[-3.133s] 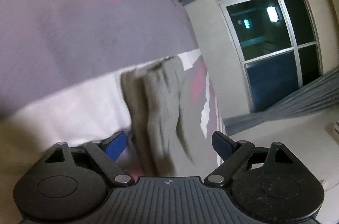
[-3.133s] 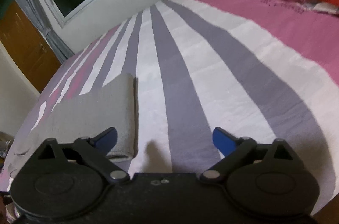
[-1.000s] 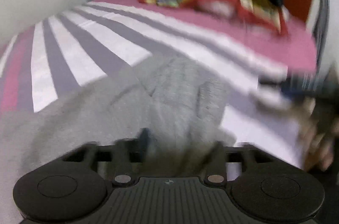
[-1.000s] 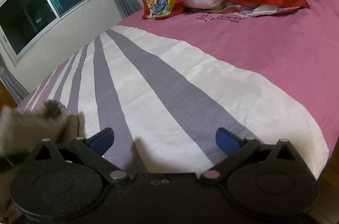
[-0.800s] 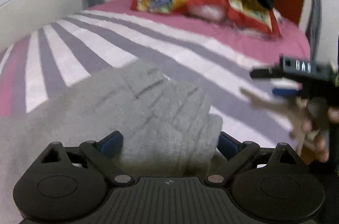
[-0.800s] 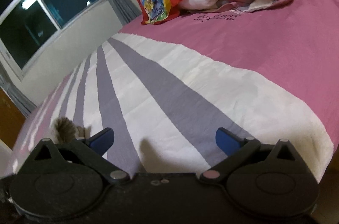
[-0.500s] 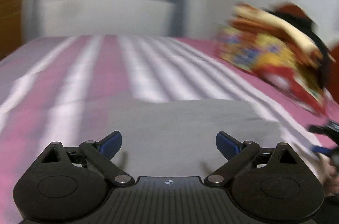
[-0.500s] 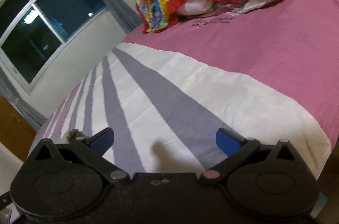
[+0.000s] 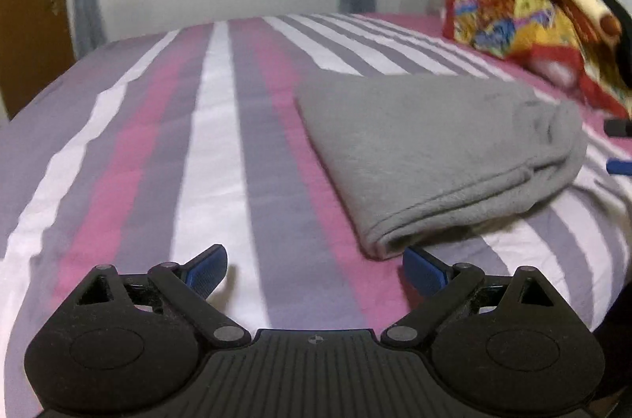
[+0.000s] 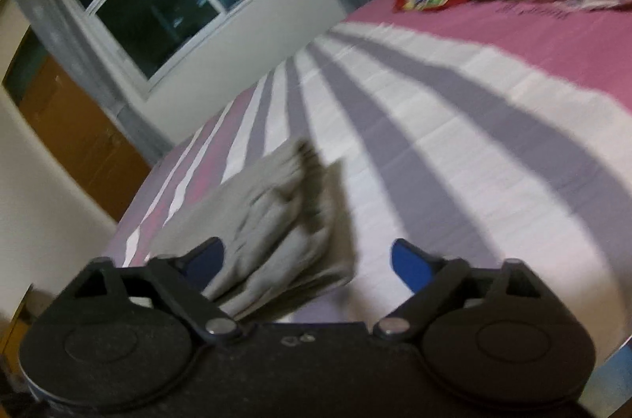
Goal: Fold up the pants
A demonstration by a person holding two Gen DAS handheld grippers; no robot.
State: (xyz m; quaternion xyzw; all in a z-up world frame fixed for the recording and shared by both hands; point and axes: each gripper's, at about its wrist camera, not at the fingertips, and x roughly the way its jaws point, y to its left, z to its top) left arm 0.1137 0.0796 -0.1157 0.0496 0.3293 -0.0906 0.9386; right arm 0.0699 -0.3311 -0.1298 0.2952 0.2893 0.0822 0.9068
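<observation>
Folded grey fleece pants [image 9: 434, 149] lying on the pink, grey and white striped bedspread [image 9: 205, 149], released by both grippers.

The bundle lies ahead and right of the left gripper [image 9: 316, 270], which is spread wide and empty; its near corner sits between the closing, untouching jaws of the nearer right gripper [image 10: 306, 262], its folded edges running away from them.

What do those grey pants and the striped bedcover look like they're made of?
The grey pants look like soft fleece or brushed knit: a matte, slightly fuzzy surface, with thick rounded edges where the layers stack. The striped bedcover looks like a thinner woven sheet, perhaps cotton: flat, dull, with fine wrinkles along the stripes. The blur leaves both open.
</observation>
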